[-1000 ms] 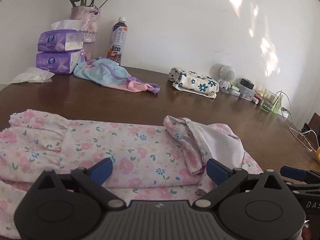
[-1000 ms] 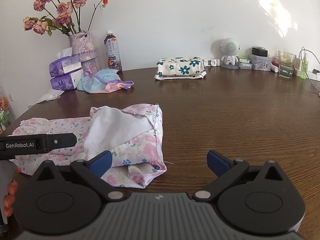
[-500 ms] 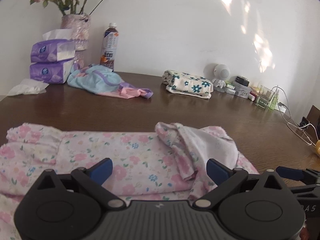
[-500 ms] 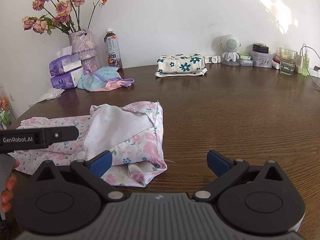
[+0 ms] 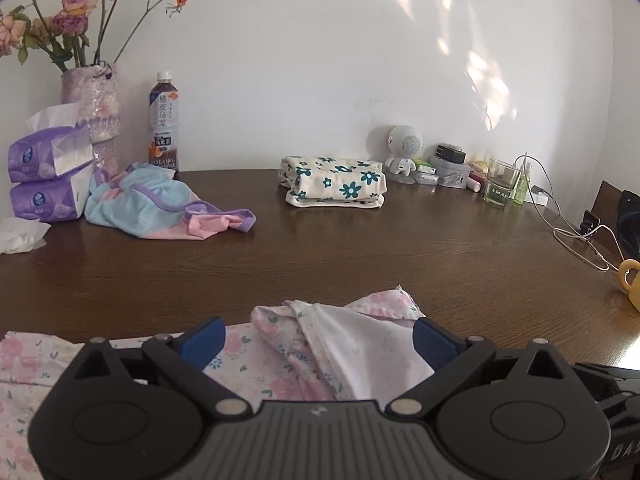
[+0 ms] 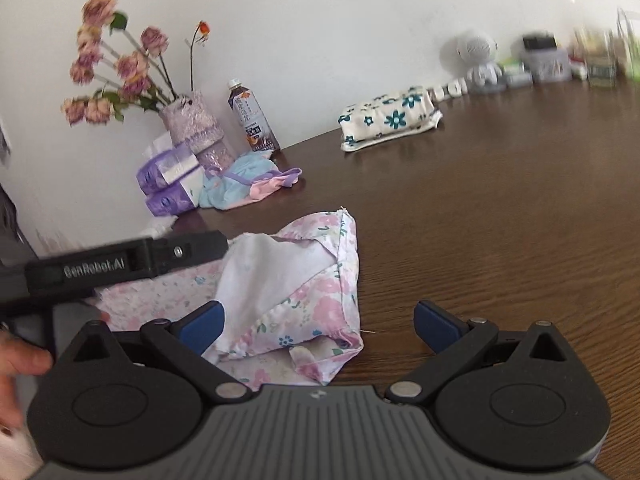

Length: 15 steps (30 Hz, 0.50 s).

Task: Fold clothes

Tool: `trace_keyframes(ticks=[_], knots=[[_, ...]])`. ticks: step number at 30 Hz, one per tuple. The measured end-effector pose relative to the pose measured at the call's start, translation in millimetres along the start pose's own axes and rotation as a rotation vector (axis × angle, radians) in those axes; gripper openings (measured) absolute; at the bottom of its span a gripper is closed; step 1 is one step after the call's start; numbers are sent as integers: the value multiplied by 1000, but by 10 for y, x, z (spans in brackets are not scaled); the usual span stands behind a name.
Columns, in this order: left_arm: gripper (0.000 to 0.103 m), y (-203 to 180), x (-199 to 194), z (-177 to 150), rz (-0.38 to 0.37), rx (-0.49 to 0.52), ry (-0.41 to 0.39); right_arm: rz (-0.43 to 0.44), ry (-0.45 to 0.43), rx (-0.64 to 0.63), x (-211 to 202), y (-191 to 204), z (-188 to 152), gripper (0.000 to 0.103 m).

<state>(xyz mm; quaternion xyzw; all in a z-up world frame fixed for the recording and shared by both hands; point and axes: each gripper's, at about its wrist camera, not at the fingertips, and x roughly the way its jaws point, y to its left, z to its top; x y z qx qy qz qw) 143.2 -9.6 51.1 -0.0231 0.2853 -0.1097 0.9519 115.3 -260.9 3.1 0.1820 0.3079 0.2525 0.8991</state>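
Claws: left gripper (image 5: 318, 338) spread wide, empty, above the pink floral garment (image 5: 352, 344); right gripper (image 6: 318, 322) likewise wide and empty over its near right corner. Garment lies half-folded on the wooden table (image 6: 500, 216), white lining turned up. Judged between folds. Next move calls for pinching an edge and carrying it across.
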Motion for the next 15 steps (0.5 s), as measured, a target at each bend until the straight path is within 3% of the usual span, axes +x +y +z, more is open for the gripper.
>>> trace_keyframes(ticks=[5, 11, 15], knots=[[100, 17, 65, 11, -5, 13, 17, 39, -43, 73, -36, -192, 90, 103], [97, 69, 185, -7, -14, 11, 42, 19, 53, 69, 144, -251, 195, 103], [70, 111, 264, -28, -36, 13, 66, -14, 65, 64, 238, -199, 249, 103]])
